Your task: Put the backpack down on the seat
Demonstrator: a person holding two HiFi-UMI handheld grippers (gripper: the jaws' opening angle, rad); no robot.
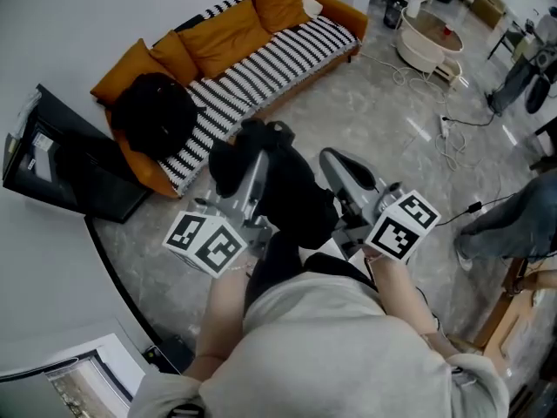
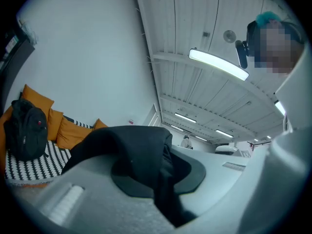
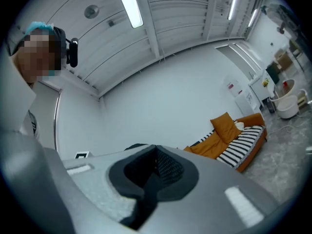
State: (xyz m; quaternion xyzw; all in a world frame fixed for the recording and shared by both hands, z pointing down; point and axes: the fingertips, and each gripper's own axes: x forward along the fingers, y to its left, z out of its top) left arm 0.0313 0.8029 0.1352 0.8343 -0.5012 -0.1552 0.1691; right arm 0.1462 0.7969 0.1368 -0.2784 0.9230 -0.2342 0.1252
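Observation:
I hold a black backpack [image 1: 291,198] up in front of my chest between both grippers. My left gripper [image 1: 257,164] is shut on its black fabric [image 2: 141,150], which fills the gap between the jaws in the left gripper view. On the other side my right gripper [image 1: 339,168] is shut on a black strap with mesh [image 3: 163,169]. The seat is a sofa [image 1: 261,64] with a black-and-white striped cushion and orange pillows, a few steps ahead. A second black backpack [image 1: 152,116] sits at the sofa's left end and also shows as the backpack on the sofa [image 2: 25,128].
A black flat case [image 1: 70,159] leans by the wall left of the sofa. A round white tub [image 1: 431,37] stands at the back right, with cables [image 1: 452,138] on the grey floor. Another person's leg [image 1: 505,225] is at the right edge.

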